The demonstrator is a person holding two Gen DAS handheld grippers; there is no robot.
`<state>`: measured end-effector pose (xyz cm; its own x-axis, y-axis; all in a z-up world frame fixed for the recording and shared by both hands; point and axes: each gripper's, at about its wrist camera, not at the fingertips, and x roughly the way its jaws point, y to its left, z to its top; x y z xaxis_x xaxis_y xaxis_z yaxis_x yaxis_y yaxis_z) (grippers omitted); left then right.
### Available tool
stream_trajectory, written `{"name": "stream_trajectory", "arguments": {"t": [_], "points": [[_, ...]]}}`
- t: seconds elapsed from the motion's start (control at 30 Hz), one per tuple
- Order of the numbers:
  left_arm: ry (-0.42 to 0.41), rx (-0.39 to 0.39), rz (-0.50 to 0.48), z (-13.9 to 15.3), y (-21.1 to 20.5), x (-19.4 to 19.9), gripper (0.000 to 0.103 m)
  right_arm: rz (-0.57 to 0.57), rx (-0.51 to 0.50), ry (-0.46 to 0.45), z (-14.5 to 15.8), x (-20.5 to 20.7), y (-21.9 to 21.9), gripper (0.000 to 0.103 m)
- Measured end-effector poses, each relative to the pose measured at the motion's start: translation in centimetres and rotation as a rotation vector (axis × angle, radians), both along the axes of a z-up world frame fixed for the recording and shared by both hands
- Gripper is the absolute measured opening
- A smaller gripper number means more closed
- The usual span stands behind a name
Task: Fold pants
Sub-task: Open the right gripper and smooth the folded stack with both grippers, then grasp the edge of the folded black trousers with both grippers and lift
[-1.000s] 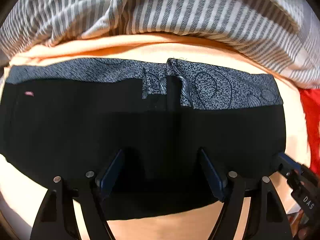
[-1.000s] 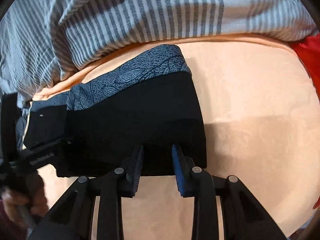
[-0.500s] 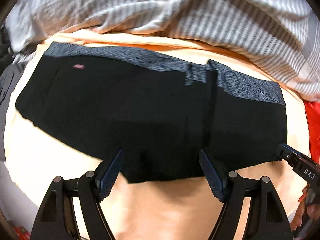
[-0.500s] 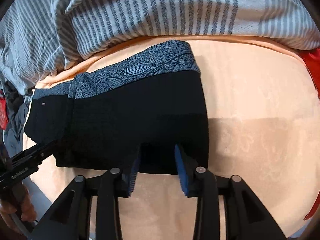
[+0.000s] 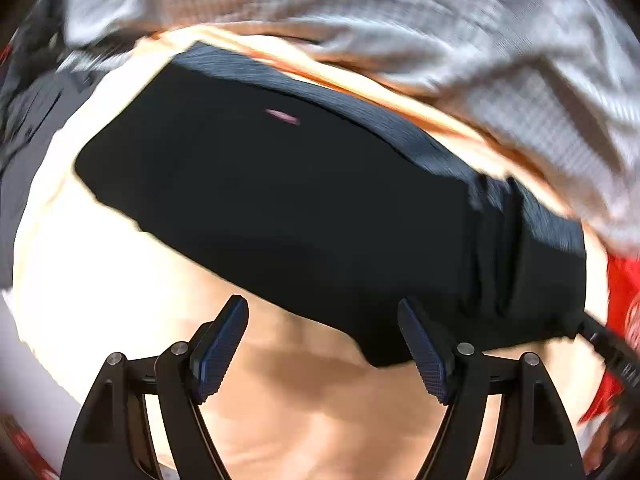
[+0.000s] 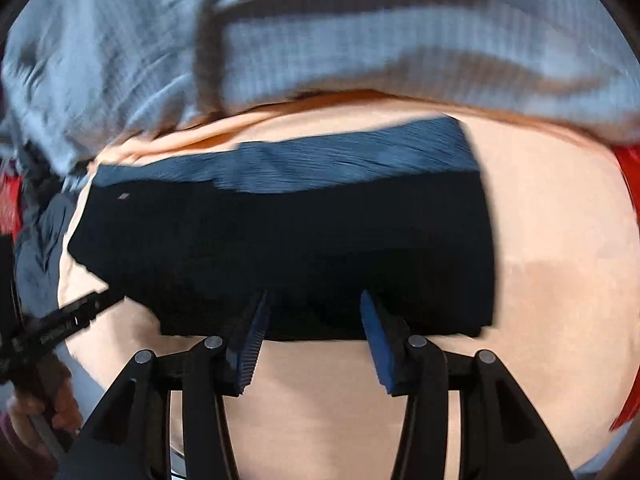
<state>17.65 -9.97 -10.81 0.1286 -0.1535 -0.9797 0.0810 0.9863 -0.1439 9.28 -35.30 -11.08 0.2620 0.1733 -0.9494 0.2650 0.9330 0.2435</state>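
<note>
my left tool (image 5: pixel 322 340) gapes wide, empty; right tool (image 6: pixel 310 330) half open, empty. the black pants (image 5: pixel 320 208) lie crosswise just ahead, right tool nearer the hem.

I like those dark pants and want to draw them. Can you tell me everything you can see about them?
The pants are black soft cloth with a blue-grey patterned band along the far edge and a tiny pink tag. They lie flat, folded into a long strip, on the peach blanket, below a striped grey cover. Both grippers look open at the near edge, gripping nothing. The pictures are blurry.
</note>
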Motion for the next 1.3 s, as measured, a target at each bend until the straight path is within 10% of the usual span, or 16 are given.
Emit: {"name": "stream_trajectory", "arguments": {"t": [0.43, 0.87, 1.2, 1.3], "points": [[0.013, -0.119, 0.316, -3.3, 12.4, 4.7, 0.078, 0.039, 0.012, 0.096, -5.4, 3.8, 4.3, 0.062], [0.004, -0.336, 0.325, -5.9, 13.8, 7.3, 0.078, 0.087, -0.063, 0.129, -6.2, 5.7, 6.6, 0.079], [-0.038, -0.289, 0.405, -6.3, 11.8, 8.2, 0.091, 0.103, -0.067, 0.127, -6.2, 5.8, 6.7, 0.08], [-0.051, -0.198, 0.415, -5.7, 11.3, 8.2, 0.057, 0.106, -0.067, 0.135, -5.8, 5.8, 6.9, 0.078]]}}
